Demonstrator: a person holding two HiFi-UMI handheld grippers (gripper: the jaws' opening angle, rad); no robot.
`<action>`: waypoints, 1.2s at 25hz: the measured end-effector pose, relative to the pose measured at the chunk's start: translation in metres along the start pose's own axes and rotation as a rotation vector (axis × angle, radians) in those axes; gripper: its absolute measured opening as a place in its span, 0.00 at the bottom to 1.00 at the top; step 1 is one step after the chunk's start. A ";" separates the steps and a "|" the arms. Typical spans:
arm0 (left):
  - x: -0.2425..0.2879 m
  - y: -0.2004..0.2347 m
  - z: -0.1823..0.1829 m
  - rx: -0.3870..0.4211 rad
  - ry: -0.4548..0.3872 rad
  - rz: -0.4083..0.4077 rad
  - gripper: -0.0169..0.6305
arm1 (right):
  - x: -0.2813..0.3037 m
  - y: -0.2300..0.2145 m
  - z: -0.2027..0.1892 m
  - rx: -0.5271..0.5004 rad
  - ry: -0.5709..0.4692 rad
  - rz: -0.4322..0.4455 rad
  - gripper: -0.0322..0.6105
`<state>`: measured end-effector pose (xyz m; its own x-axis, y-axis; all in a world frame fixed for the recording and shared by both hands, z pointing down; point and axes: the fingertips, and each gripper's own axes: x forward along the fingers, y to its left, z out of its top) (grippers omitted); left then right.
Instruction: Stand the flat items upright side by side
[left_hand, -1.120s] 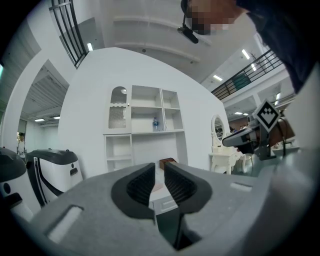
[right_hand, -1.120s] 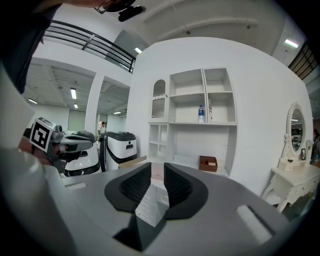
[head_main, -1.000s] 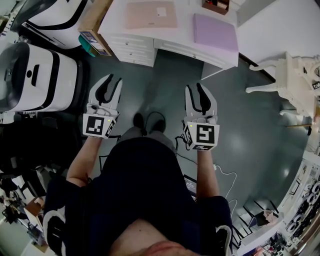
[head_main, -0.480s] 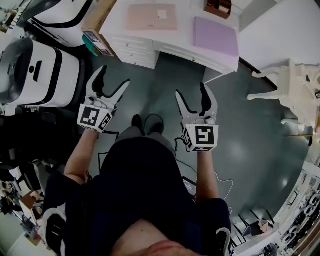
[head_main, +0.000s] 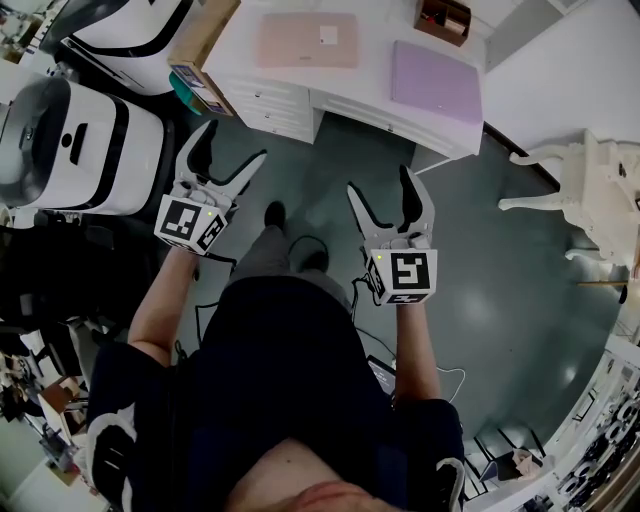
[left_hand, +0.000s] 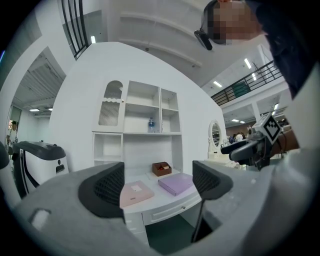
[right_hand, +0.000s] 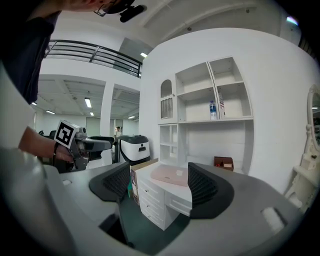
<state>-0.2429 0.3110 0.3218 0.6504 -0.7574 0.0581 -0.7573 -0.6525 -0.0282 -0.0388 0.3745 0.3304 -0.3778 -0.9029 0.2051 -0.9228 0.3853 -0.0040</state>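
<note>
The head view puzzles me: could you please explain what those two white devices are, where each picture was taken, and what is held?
No robot here: a person holds a claw in each hand, the left claw and the right claw. One picture comes from a camera on the person's head, looking down; the other two from cameras riding on each claw, looking along its jaws. On the white desk lie a pink flat item and a purple flat item, plus a small brown box. Both claws have just been opening and hold nothing.
</note>
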 end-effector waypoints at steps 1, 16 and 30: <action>0.005 0.006 0.001 0.001 -0.002 -0.003 0.70 | 0.006 0.000 0.000 0.010 0.002 0.000 0.61; 0.121 0.157 -0.005 0.006 0.005 -0.163 0.72 | 0.180 -0.012 0.014 0.129 0.040 -0.142 0.61; 0.244 0.214 -0.038 0.054 0.073 -0.383 0.72 | 0.288 -0.035 -0.022 0.364 0.121 -0.177 0.61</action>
<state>-0.2480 -0.0124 0.3676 0.8780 -0.4562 0.1452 -0.4549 -0.8895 -0.0436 -0.1138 0.1048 0.4115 -0.2193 -0.9117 0.3475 -0.9474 0.1140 -0.2990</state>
